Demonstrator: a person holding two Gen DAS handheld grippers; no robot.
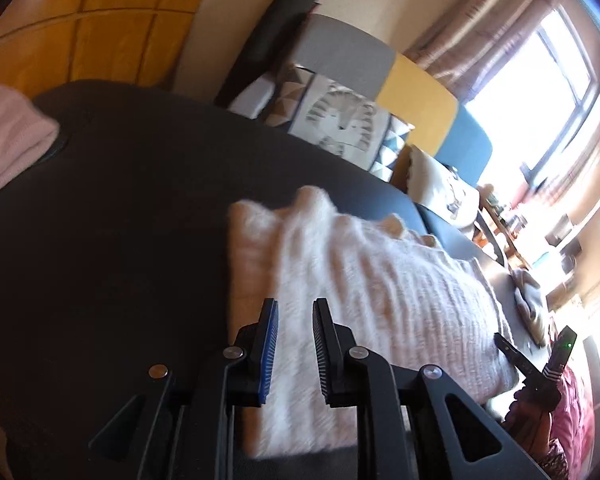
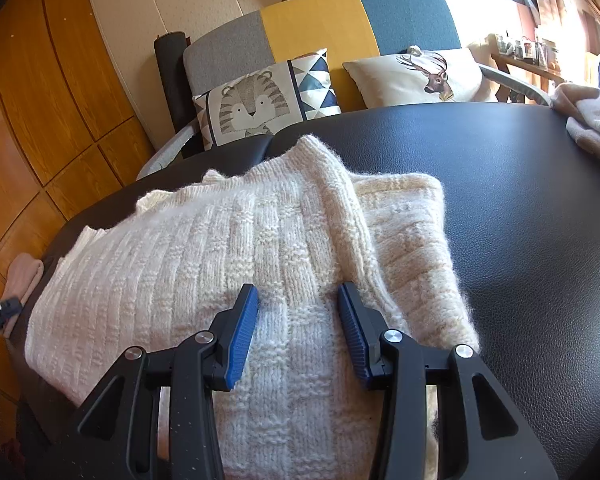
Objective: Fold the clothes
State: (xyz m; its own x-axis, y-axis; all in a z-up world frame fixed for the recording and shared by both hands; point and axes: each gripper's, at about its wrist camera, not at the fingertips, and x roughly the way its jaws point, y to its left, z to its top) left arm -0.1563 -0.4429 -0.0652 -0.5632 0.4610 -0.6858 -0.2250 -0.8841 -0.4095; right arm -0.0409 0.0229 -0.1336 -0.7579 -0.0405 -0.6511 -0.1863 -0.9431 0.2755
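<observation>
A cream sweater, partly folded, is lying on the black table. Both the left tool and right tool are being held spread above it, pinching nothing. The near edge should be pinched evenly before folding.

We note one cream knitted sweater lying on the black worktop, ribbed with a basket-weave panel down its middle. It lies partly folded: a thick knitted band crosses over the body, and a yellower layer shows beneath on the right side. The surface is fuzzy, with scalloped edges at the far end. In the left wrist view the sweater appears blurred, so we cannot judge its folds there.
</observation>
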